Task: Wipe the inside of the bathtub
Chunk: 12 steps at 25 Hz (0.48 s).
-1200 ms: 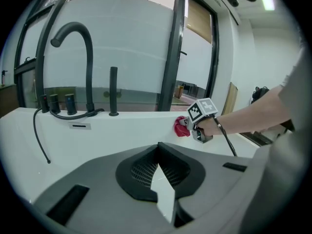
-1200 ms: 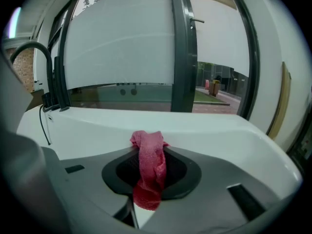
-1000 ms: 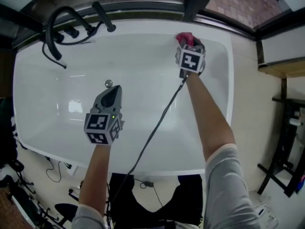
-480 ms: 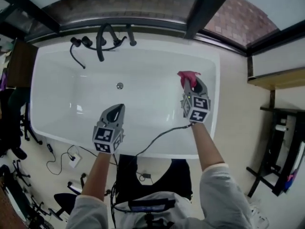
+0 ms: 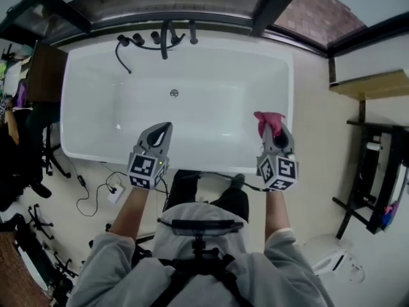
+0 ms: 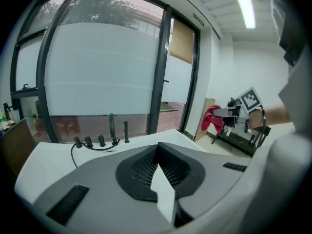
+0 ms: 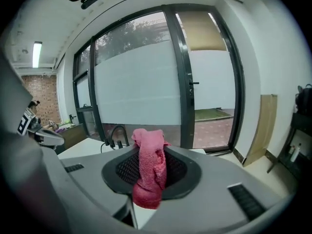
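Right gripper (image 5: 273, 136), jaws clamped on pink cloth (image 5: 268, 119); bathtub (image 5: 211, 107) lies below and ahead of the jaws, long axis crosswise; left gripper (image 5: 161, 133) jaws closed, empty

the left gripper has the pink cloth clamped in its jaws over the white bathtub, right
Not quite: it is the right gripper, not the left, that holds the pink cloth. The right gripper view shows the cloth clamped in its jaws, while the left gripper has its jaws together on nothing. The rest stands: the cloth is over the white bathtub.
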Each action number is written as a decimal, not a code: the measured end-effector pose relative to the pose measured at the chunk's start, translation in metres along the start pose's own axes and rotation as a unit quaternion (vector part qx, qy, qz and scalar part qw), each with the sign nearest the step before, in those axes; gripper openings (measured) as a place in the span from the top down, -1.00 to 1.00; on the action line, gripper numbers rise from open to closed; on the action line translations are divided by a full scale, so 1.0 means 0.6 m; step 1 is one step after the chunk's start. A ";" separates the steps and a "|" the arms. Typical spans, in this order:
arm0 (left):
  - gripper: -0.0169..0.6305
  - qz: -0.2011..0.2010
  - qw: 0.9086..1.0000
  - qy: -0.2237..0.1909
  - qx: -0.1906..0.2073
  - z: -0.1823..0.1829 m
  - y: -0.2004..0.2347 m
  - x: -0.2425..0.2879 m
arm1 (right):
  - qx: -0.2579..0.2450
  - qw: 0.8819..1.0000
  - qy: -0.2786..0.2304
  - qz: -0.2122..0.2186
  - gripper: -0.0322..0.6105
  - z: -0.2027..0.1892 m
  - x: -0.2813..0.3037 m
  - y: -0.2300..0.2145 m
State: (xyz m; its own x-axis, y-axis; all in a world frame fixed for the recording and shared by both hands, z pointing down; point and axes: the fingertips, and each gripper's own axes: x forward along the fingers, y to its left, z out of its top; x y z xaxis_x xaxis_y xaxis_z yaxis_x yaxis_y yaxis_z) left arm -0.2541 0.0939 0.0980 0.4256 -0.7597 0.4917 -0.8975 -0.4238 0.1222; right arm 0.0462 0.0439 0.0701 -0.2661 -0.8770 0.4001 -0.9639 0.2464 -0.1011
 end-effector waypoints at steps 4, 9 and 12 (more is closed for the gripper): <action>0.93 0.014 1.000 -0.005 -0.003 0.006 -0.022 -0.052 | 0.011 1.000 0.002 0.003 0.61 -0.011 -0.062 0.008; 0.93 0.043 0.999 -0.004 -0.008 -0.012 -0.060 -0.102 | 0.010 1.000 0.007 0.021 0.61 -0.047 -0.123 0.001; 0.93 0.049 0.999 -0.003 -0.003 -0.019 -0.094 -0.124 | 0.015 0.999 -0.004 0.029 0.61 -0.052 -0.174 -0.016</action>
State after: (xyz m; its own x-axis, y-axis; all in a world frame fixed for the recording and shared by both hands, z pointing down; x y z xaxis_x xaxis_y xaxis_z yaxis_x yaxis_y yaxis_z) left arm -0.2367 0.1800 0.0645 0.3366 -0.8006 0.4958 -0.9356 -0.3440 0.0796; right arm 0.0836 0.1458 0.0578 -0.3224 -0.8647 0.3851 -0.9464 0.2857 -0.1508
